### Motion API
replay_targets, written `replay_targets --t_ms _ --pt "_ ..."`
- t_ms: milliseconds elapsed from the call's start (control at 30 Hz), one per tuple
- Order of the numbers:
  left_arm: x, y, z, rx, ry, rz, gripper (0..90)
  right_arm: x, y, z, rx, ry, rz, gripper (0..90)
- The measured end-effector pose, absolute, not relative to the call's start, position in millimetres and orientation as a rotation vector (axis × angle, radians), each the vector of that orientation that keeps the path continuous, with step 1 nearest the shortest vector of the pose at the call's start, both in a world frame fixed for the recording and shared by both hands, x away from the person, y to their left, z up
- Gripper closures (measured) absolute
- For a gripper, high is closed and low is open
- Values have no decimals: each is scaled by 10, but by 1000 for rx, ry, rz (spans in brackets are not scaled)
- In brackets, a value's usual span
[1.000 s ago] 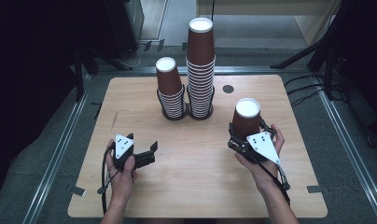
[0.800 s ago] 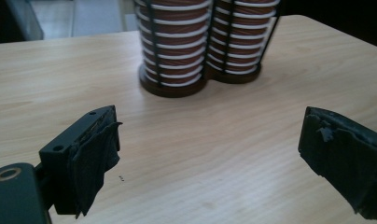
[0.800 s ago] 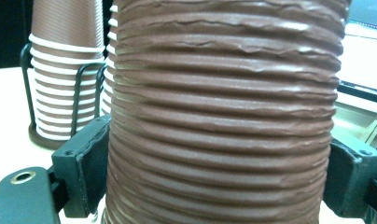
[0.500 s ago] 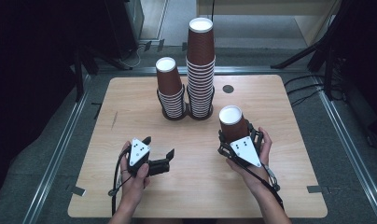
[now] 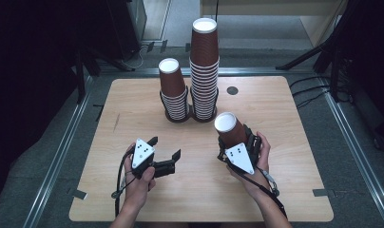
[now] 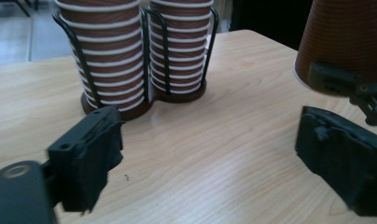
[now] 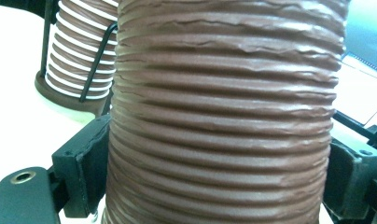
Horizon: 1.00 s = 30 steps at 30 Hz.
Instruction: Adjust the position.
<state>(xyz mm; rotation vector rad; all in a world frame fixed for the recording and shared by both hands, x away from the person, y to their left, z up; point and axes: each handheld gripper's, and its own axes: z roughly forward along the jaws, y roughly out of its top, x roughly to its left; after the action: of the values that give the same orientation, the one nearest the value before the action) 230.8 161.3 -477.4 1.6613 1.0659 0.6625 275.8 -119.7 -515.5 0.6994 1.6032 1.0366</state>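
This looks like a lab or test room set up for recording, not a home or a shop. A plain light-wood table stands alone on a grey floor, framed by metal rails along its left and right edges, with strips of tape near its near corners. Black stand legs and loose cables lie off the far right corner, dark equipment sits beyond the far left corner, and two stacks of brown paper cups in a black wire holder stand near the far edge.
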Motion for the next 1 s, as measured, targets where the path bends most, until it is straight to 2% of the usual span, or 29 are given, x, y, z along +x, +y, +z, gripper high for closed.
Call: replay_targets --t_ms 133,300,1000 --pt "2295 1607 -4725 1671 1034 621 113 2727 -1140 -5156 662 1613 1017 123" --pt "2284 1565 -4686 1682 976 552 35 2687 -1088 -5168 619 1623 995 123" --pt "2289 1447 -4689 1688 889 445 25 2557 -871 -5244 416 1673 964 123"
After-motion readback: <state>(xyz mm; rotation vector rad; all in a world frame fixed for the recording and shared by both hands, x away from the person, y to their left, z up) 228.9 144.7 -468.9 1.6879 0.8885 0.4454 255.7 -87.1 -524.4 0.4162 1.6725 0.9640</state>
